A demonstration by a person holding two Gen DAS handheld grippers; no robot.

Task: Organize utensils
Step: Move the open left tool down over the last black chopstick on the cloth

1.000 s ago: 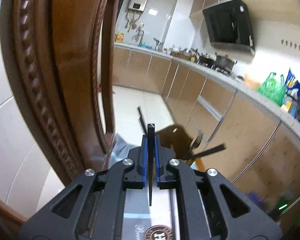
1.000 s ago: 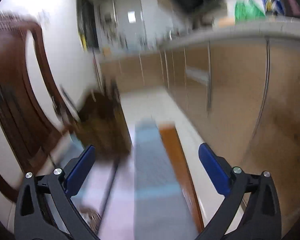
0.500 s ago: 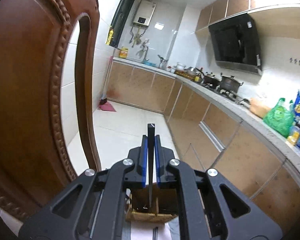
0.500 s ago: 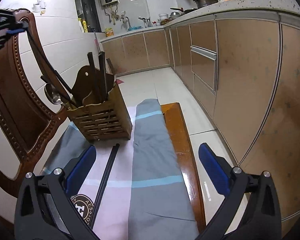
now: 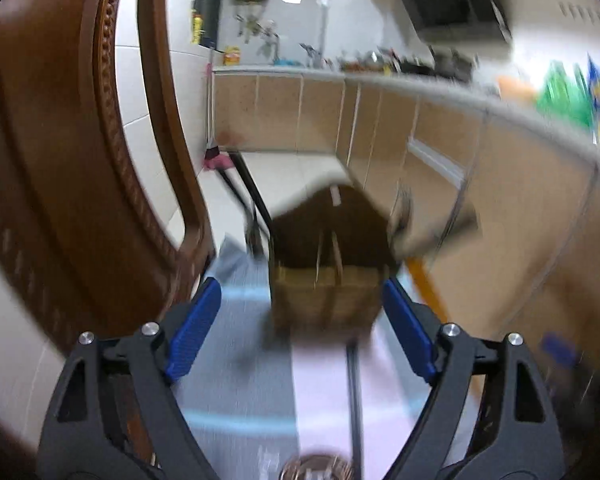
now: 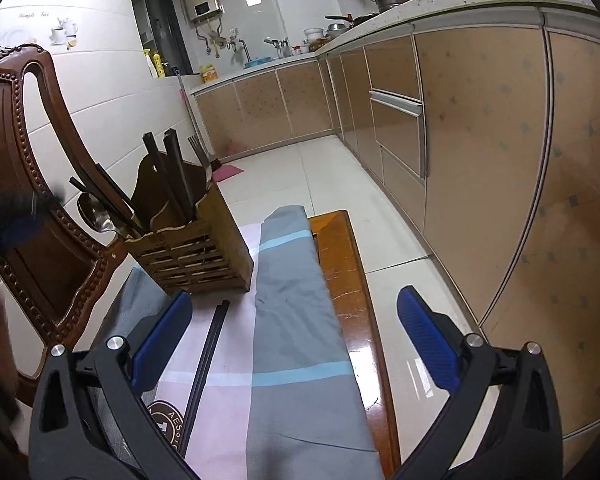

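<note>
Left gripper opening, empty, before holder; right gripper wide, empty, over chopsticks, likely next to stow.

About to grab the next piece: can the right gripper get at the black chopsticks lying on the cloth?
Probably yes. The right gripper is open, and the black chopsticks lie bare on the striped cloth, apart from the wooden utensil holder. Nothing blocks them.

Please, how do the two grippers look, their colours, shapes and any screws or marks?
Both look alike. The left gripper and the right gripper each have black frames with triangular cut-outs and round silver screws. Each finger carries a flat blue pad with a fine ribbed texture. No cables, markings or sleeves show.
</note>
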